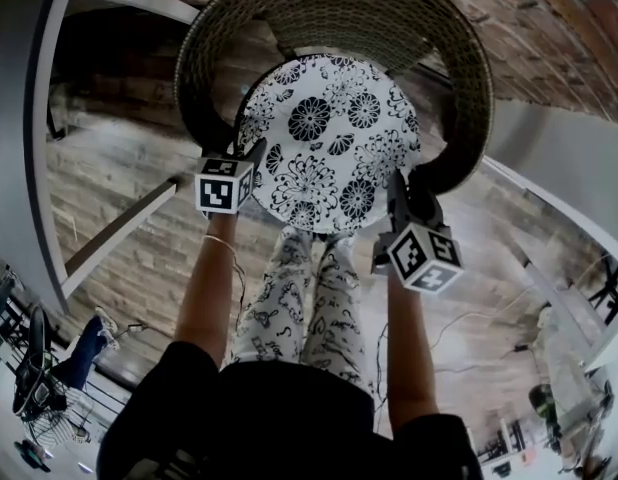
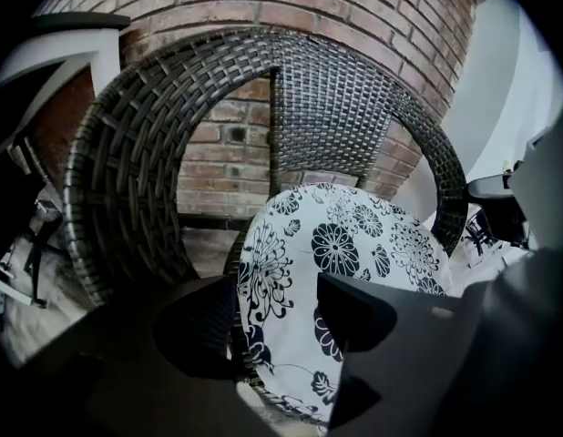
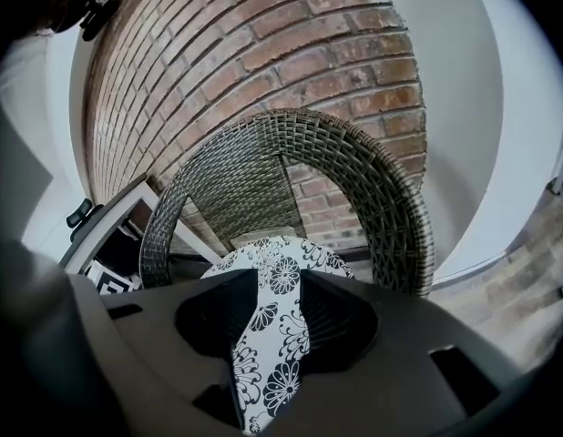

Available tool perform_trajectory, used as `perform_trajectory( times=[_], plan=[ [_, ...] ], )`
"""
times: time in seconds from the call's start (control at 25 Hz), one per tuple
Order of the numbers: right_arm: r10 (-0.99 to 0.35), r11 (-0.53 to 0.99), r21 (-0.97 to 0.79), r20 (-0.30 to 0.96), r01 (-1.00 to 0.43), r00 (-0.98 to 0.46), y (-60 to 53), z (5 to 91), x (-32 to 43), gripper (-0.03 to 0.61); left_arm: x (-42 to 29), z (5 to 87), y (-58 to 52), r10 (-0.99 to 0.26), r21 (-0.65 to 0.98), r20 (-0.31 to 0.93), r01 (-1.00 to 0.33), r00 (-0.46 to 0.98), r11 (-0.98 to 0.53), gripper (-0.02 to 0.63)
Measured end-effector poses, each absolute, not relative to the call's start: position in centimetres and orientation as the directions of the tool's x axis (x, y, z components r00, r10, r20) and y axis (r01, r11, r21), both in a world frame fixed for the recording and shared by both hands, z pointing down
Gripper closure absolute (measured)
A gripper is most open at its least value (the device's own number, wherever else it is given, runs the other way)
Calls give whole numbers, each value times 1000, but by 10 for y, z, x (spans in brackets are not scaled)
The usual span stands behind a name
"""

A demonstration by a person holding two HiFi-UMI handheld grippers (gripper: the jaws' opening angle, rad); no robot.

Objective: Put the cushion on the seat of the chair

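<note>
Both forearms reach forward and down. Left gripper (image 1: 256, 155) jaws stand apart, straddling the cushion (image 1: 329, 133) rim. Right gripper (image 1: 397, 184) pinches its near edge. The round cushion lies face up on the chair (image 1: 339, 8) seat.

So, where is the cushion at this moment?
Head view, centre: the cushion lies on the seat of the wicker chair, between the open left gripper and the right gripper pinching its edge.
</note>
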State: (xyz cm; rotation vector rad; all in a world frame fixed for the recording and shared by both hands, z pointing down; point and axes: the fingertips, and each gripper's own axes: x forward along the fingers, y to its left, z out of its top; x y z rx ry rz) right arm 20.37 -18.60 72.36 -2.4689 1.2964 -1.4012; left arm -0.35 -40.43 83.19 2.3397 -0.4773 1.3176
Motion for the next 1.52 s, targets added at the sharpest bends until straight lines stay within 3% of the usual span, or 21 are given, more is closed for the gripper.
perform_trajectory(
  times=[0.56, 0.88, 1.28, 1.4, 1.52],
  plan=[
    [-702, -631, -399, 658, -665, 272, -183, 688, 197, 447, -12, 777, -400, -133, 255, 793, -522, 594, -814, 337],
    [-758, -593, -434, 587, -679, 287, -190, 650, 191, 530, -1, 732, -385, -93, 347, 713, -465, 695, -815, 349],
    [-781, -575, -429, 541, -696, 312, -190, 619, 186, 577, 15, 674, -367, -24, 326, 621, -286, 783, -901, 494],
    [-783, -578, -421, 526, -698, 332, -189, 606, 184, 578, 17, 652, -366, -38, 311, 577, -263, 816, -914, 579],
    [-792, -578, -423, 499, -698, 353, -192, 591, 185, 578, 20, 629, -368, -55, 301, 541, -254, 839, -919, 605]
  ],
)
